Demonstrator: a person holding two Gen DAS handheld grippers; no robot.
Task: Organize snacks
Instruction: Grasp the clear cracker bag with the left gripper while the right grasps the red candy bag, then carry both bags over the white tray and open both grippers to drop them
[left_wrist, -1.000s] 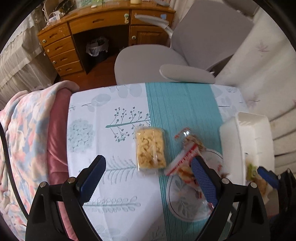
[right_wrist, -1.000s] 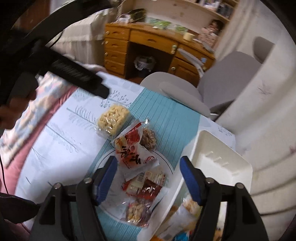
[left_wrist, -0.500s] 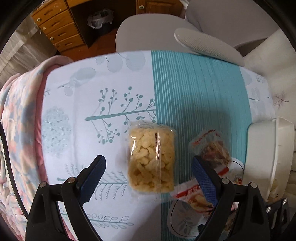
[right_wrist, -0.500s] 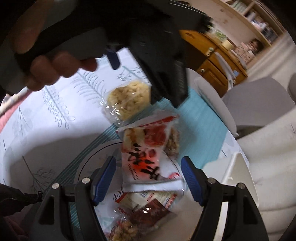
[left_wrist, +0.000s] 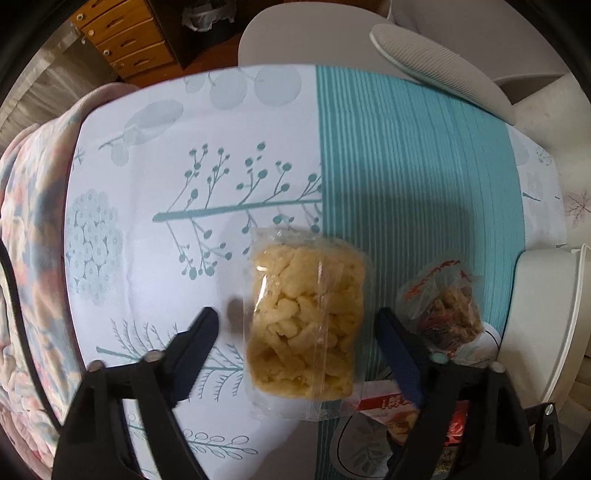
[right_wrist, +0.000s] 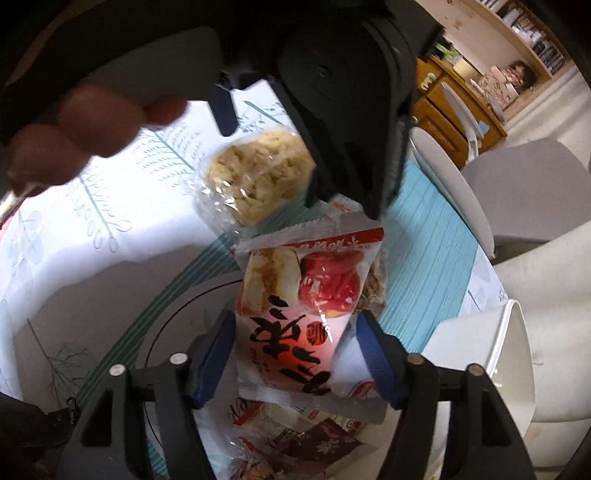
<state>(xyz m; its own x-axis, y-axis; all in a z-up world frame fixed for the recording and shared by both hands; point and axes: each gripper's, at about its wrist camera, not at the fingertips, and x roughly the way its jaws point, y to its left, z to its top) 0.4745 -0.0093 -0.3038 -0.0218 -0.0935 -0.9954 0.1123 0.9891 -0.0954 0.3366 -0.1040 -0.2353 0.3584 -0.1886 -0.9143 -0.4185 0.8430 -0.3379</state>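
Left gripper (left_wrist: 297, 341) jaws apart, just been closing, straddling clear bag of yellow puffed snacks (left_wrist: 306, 321) on counter (left_wrist: 147, 221). Right gripper (right_wrist: 297, 354) likewise around red-white printed snack packet (right_wrist: 306, 314), no pad contact visible. Centre, squeeze gently; bags crush, slip.

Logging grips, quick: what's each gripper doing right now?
Left gripper: open, closing around the clear bag of yellow puffs.
Right gripper: open, closing around the red-and-white snack packet.

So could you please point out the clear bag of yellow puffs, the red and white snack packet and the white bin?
clear bag of yellow puffs (left_wrist: 304, 328), left wrist view, middle.
red and white snack packet (right_wrist: 295, 321), right wrist view, printed front.
white bin (left_wrist: 543, 325), left wrist view, outer wall.
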